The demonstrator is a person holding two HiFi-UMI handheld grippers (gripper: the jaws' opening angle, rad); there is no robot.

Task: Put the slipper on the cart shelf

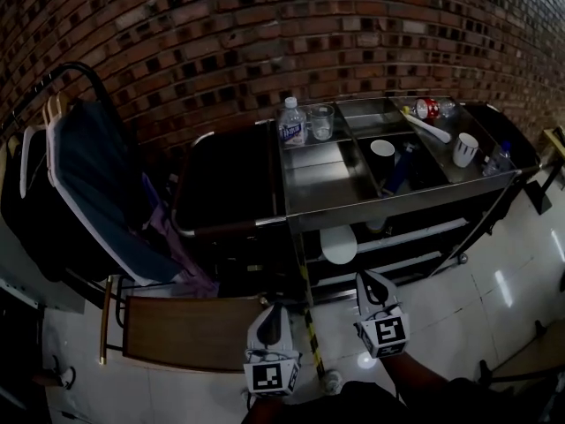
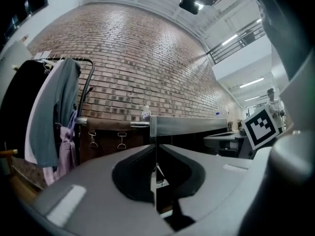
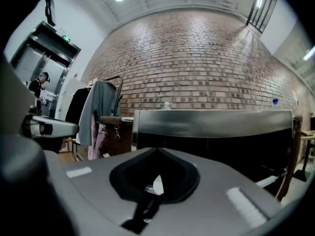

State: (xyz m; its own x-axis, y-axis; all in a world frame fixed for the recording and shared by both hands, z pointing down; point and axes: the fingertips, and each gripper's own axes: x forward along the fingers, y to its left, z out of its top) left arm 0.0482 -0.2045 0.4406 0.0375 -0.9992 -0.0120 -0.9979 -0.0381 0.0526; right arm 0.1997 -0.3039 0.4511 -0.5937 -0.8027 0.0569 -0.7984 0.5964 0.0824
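A steel cart (image 1: 335, 203) stands against the brick wall. On its lower shelf lies a pale rounded thing (image 1: 338, 244) that looks like the slipper; the dim light leaves its shape unclear. My left gripper (image 1: 272, 312) and right gripper (image 1: 369, 281) hang low in front of the cart, both apart from it and pointing at it. In the left gripper view the left gripper (image 2: 156, 145) has its jaws meeting with nothing between them. The right gripper (image 3: 157, 149) is shut the same way in its own view, and a white patch, the slipper (image 3: 157, 185), shows through the gap behind the tips.
The cart top carries a water bottle (image 1: 292, 120), a glass (image 1: 321, 122), a black cup (image 1: 382, 157), a white cup (image 1: 464, 148) and a red can (image 1: 428, 108). A clothes rack with garments (image 1: 79, 184) stands at the left. A wooden board (image 1: 190, 329) lies low at front left.
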